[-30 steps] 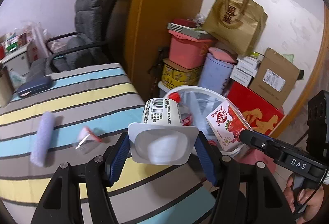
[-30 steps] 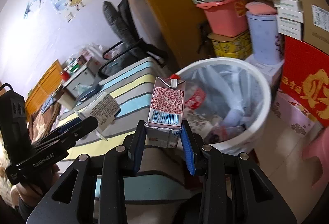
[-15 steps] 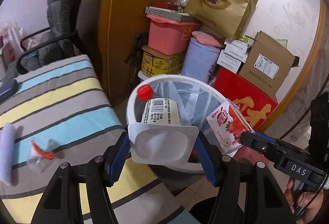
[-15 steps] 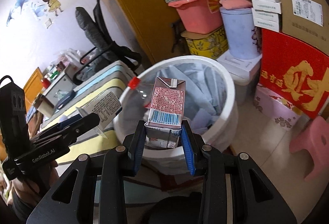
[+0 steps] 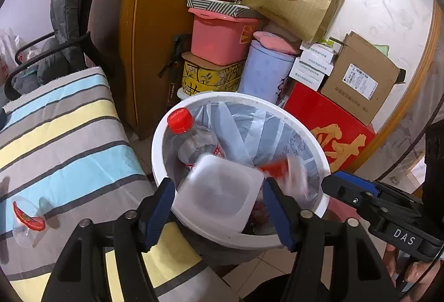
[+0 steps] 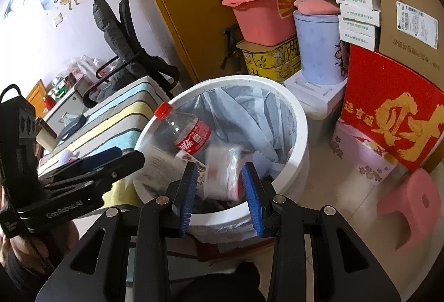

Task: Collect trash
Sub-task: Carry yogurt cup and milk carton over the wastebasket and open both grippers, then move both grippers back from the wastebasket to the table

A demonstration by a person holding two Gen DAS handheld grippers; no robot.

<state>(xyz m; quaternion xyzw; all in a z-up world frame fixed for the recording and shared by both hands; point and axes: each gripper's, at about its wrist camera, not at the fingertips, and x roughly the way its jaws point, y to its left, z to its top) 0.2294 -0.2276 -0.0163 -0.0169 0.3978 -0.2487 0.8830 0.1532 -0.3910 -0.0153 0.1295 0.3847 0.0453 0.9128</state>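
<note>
Both grippers sit above the near rim of the round white plastic bin (image 5: 294, 118). The left gripper (image 5: 219, 207), jaws spread, frames the blurred white plastic yogurt cup (image 5: 219, 191), which appears loose and dropping into the bin; the right gripper (image 6: 220, 191), likewise spread, frames the blurred red-and-white milk carton (image 6: 222, 174). Deeper inside the bin lies a clear plastic bottle with a red cap (image 5: 194, 138), neck toward the far-left rim.
</note>
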